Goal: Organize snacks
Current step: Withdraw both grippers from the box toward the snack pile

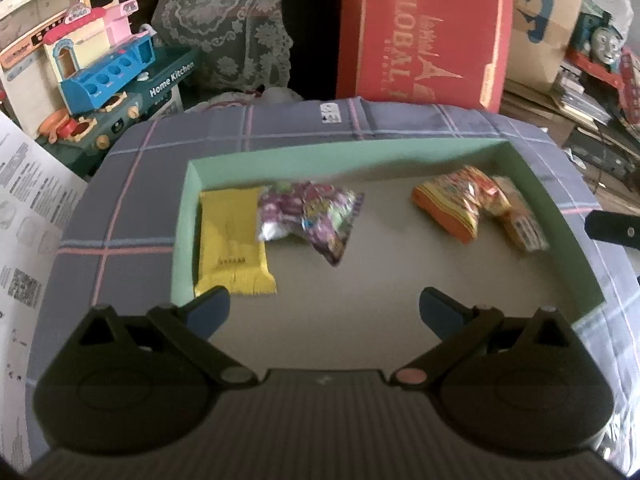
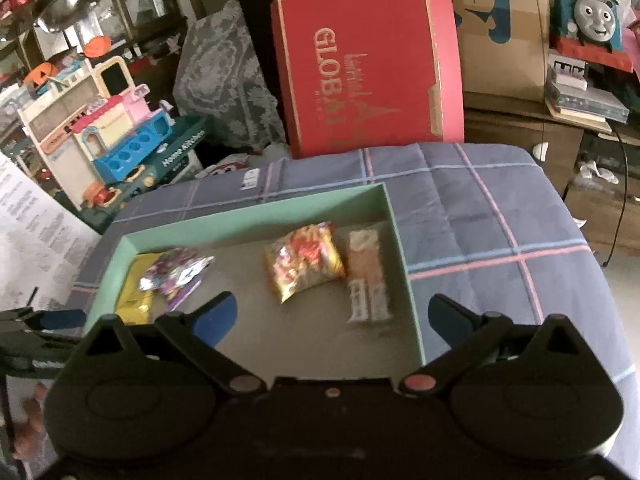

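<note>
A shallow green-walled box (image 1: 188, 216) (image 2: 394, 216) lies on a plaid-covered table. Inside, at the left, a yellow packet (image 1: 230, 244) (image 2: 134, 294) lies flat with a purple packet (image 1: 316, 216) (image 2: 178, 274) partly against it. Toward the right sit an orange-yellow packet (image 1: 456, 200) (image 2: 306, 262) and a slim pale-orange bar (image 1: 520, 212) (image 2: 366, 276). My left gripper (image 1: 324, 312) is open over the box's near floor, holding nothing. My right gripper (image 2: 334, 316) is open over the box's near right part, also holding nothing. Its fingertip (image 1: 612, 228) shows at the left wrist view's right edge.
The plaid cloth (image 1: 120, 208) (image 2: 500, 220) covers the table around the box. Behind it stand a red carton (image 1: 424, 32) (image 2: 368, 64), a toy kitchen (image 1: 96, 76) (image 2: 116, 136) and a lace-covered item (image 2: 228, 80). A printed sheet (image 1: 28, 208) hangs at left.
</note>
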The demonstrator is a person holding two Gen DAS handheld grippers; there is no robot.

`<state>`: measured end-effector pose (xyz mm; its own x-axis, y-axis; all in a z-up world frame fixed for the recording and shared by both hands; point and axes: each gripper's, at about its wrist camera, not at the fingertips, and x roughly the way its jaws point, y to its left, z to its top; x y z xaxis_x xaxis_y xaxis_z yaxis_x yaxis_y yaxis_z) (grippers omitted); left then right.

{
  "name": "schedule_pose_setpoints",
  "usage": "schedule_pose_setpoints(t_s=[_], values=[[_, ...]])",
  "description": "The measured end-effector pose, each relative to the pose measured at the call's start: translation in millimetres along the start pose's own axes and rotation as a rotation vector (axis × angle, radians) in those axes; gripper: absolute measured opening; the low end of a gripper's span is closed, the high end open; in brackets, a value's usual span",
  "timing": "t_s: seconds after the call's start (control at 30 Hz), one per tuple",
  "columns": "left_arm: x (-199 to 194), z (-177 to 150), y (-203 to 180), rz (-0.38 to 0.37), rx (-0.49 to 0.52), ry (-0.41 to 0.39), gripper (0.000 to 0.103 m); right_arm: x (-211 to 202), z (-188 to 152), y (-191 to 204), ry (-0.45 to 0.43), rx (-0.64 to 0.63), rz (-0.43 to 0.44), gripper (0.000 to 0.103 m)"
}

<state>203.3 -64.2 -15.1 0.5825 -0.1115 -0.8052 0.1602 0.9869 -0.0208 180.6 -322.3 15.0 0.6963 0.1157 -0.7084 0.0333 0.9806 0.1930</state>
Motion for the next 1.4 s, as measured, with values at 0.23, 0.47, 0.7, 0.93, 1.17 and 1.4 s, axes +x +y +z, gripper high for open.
schedule_pose_setpoints(t_s=[0.23, 0.47, 0.7, 0.93, 1.17, 1.4], values=[[-31.8, -34.2, -7.1, -0.030, 0.002, 0.005, 0.103, -36.5, -28.9, 7.4, -0.007, -0.020, 0.014, 0.103], [-43.0, -82.4, -6.7, -0.040, 0.013, 0.049, 0.103, -56.3, -72.5, 6.5, 0.046, -0.008, 0.034, 0.103], [-50.9, -124.4, 17.0, -0.021, -0.033, 0.071, 0.103, -65.2, -130.8, 10.0, 0.131, 0.032, 0.056, 0.103], [-57.1, -159.2, 51.2, -0.009, -0.119, 0.090, 0.103, -68.2, -179.1, 13.3, 0.206, 0.065, 0.057, 0.094], [-56.5, -176.7, 73.7, -0.009, -0.218, 0.109, 0.103, -70.1, -201.8, 15.3, 0.237, 0.049, 0.059, 0.067], [-50.1, -181.9, 74.5, -0.014, -0.235, 0.127, 0.103, -59.2, -209.6, 31.9, 0.240, -0.040, 0.014, 0.059]])
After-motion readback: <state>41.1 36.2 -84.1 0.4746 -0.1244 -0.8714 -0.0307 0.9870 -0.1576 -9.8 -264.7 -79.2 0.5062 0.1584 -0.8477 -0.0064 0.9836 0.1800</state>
